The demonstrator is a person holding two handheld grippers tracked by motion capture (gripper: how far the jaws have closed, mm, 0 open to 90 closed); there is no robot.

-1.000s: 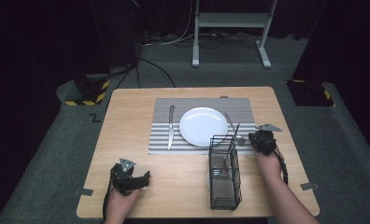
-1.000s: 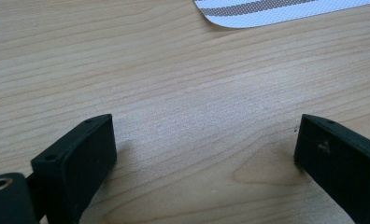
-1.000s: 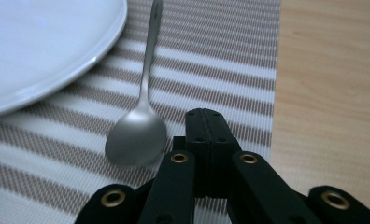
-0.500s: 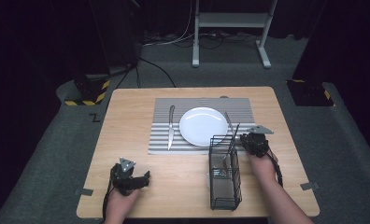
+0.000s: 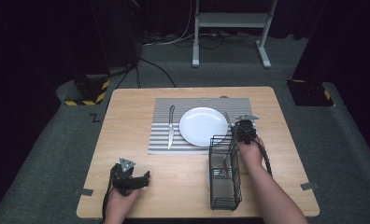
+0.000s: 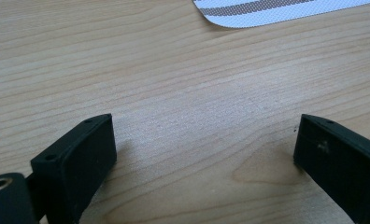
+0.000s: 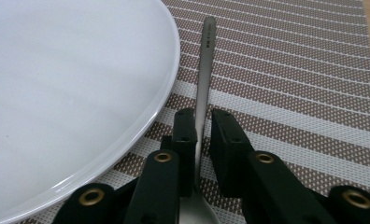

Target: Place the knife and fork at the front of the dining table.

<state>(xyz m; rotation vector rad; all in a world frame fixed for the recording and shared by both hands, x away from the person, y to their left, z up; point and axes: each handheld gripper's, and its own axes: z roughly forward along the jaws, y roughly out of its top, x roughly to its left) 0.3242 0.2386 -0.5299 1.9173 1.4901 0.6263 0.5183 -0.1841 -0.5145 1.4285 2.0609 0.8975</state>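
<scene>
My right gripper (image 7: 198, 122) is shut on the neck of a metal spoon (image 7: 204, 60). The spoon lies low over the striped placemat (image 7: 290, 84), its handle pointing away and its bowl under the jaws. It sits just right of the white plate (image 7: 66, 88). From above, that gripper (image 5: 239, 127) holds the spoon (image 5: 227, 117) at the plate's (image 5: 203, 126) right edge. My left gripper (image 5: 138, 179) rests open on bare wood near the table's front left; its jaws (image 6: 204, 149) stand wide apart with nothing between them.
A knife (image 5: 171, 126) lies on the placemat (image 5: 160, 142) left of the plate. A black wire caddy (image 5: 224, 175) stands at the front right, close beside my right forearm. The placemat's corner (image 6: 276, 9) shows ahead of the left gripper.
My right gripper has moved left and a little farther away, bringing the spoon to the plate's right edge. The left gripper has stayed where it was.
</scene>
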